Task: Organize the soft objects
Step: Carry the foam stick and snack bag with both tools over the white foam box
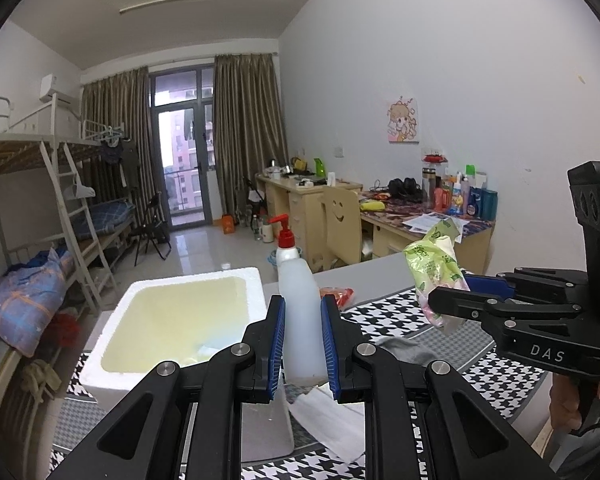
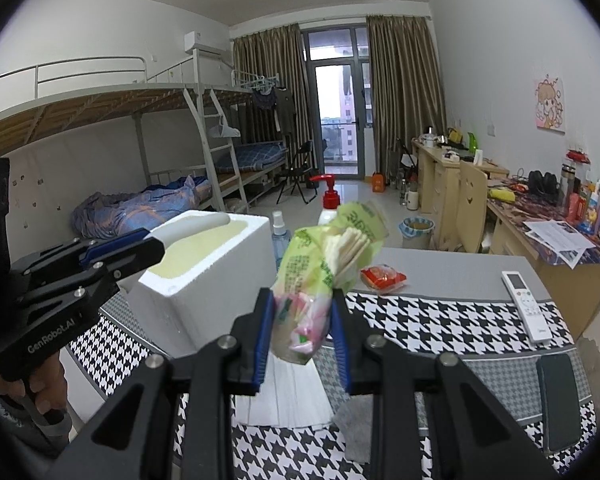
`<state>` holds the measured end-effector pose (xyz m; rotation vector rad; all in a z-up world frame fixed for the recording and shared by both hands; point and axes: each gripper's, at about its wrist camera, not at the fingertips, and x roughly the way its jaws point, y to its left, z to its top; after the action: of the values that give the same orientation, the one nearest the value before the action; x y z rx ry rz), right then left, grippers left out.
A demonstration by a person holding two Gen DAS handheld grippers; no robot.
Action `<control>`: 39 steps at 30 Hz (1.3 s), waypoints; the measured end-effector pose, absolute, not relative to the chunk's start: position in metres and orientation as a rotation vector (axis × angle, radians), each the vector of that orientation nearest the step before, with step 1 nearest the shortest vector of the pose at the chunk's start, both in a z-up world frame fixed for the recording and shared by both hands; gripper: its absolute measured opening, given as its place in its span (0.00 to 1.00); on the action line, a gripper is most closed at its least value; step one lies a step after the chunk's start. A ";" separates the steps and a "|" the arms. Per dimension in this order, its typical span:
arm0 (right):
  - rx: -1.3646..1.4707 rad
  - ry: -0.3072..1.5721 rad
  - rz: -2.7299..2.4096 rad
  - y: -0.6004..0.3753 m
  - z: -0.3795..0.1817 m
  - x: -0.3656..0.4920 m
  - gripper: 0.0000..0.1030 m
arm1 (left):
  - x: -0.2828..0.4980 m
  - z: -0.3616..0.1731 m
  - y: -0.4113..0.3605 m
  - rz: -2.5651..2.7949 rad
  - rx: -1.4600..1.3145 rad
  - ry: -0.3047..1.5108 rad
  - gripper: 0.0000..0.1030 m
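Note:
My left gripper (image 1: 303, 344) is shut on a smooth white cylinder (image 1: 300, 320), lifted beside the white foam box (image 1: 112, 352). In the right wrist view the left gripper (image 2: 152, 246) holds the cylinder (image 2: 198, 224) over the box's near corner (image 2: 204, 280). My right gripper (image 2: 302, 336) is shut on a green tissue pack (image 2: 312, 272), held in the air with white tissues fanning out of its top. The left wrist view shows the right gripper (image 1: 444, 300) and pack (image 1: 432, 264) to the right, above the table.
A red-pump bottle (image 2: 329, 196) and a spray bottle (image 2: 280, 232) stand behind the box. On the houndstooth cloth (image 2: 440, 320) lie folded white paper (image 2: 284, 396), a grey rag (image 2: 356, 424), a red packet (image 2: 382, 276), a remote (image 2: 526, 304) and a dark phone (image 2: 558, 396).

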<state>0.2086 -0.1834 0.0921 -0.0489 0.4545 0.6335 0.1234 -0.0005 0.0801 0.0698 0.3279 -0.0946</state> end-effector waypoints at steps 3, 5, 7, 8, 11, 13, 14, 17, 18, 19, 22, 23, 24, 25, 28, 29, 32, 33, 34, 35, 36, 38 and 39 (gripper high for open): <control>-0.041 0.451 0.638 -0.183 0.094 0.209 0.31 | 0.125 0.082 0.002 -0.088 0.068 0.322 0.19; -0.037 0.447 0.641 -0.182 0.095 0.210 0.31 | 0.126 0.083 0.004 -0.081 0.066 0.320 0.19; -0.036 0.443 0.648 -0.181 0.096 0.210 0.31 | 0.126 0.084 0.006 -0.076 0.063 0.316 0.19; -0.035 0.443 0.649 -0.181 0.096 0.211 0.31 | 0.126 0.084 0.006 -0.074 0.064 0.316 0.19; -0.039 0.439 0.654 -0.178 0.098 0.211 0.31 | 0.127 0.086 0.008 -0.067 0.063 0.312 0.19; -0.041 0.436 0.659 -0.176 0.099 0.212 0.31 | 0.127 0.087 0.009 -0.059 0.061 0.308 0.19; -0.042 0.434 0.661 -0.175 0.100 0.212 0.31 | 0.127 0.087 0.010 -0.056 0.060 0.307 0.19; -0.045 0.433 0.669 -0.173 0.102 0.213 0.31 | 0.128 0.088 0.012 -0.046 0.057 0.302 0.19; -0.045 0.433 0.672 -0.172 0.102 0.213 0.31 | 0.127 0.088 0.012 -0.044 0.056 0.301 0.19; -0.044 0.432 0.674 -0.171 0.103 0.213 0.31 | 0.128 0.088 0.013 -0.039 0.055 0.300 0.19; -0.045 0.429 0.684 -0.170 0.103 0.214 0.31 | 0.128 0.089 0.015 -0.031 0.051 0.297 0.19; -0.047 0.429 0.688 -0.168 0.103 0.214 0.31 | 0.128 0.089 0.015 -0.028 0.050 0.296 0.19; -0.047 0.429 0.690 -0.168 0.103 0.214 0.31 | 0.129 0.089 0.016 -0.024 0.048 0.297 0.19; -0.049 0.430 0.694 -0.167 0.104 0.214 0.31 | 0.129 0.089 0.017 -0.022 0.046 0.296 0.19; -0.054 0.432 0.704 -0.163 0.105 0.216 0.31 | 0.129 0.089 0.018 -0.014 0.044 0.296 0.19; -0.054 0.432 0.707 -0.161 0.105 0.216 0.31 | 0.130 0.089 0.019 -0.011 0.042 0.295 0.19; -0.057 0.433 0.720 -0.158 0.106 0.216 0.31 | 0.130 0.090 0.021 0.000 0.040 0.294 0.19; -0.058 0.433 0.724 -0.157 0.107 0.216 0.31 | 0.129 0.090 0.020 0.007 0.039 0.293 0.19; -0.060 0.433 0.731 -0.155 0.107 0.217 0.31 | 0.129 0.090 0.021 0.009 0.039 0.293 0.19; -0.061 0.434 0.735 -0.154 0.107 0.217 0.31 | 0.129 0.090 0.022 0.013 0.036 0.292 0.19; -0.060 0.435 0.739 -0.153 0.107 0.218 0.31 | 0.129 0.090 0.023 0.017 0.033 0.293 0.19; -0.063 0.437 0.749 -0.150 0.107 0.218 0.31 | 0.129 0.089 0.026 0.027 0.028 0.295 0.19; -0.067 0.437 0.753 -0.148 0.107 0.219 0.31 | 0.131 0.090 0.023 0.032 0.028 0.295 0.19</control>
<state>0.2186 -0.1481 0.1071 -0.0670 0.4370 0.7534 0.1305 0.0232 0.0900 0.0275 0.2955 0.0317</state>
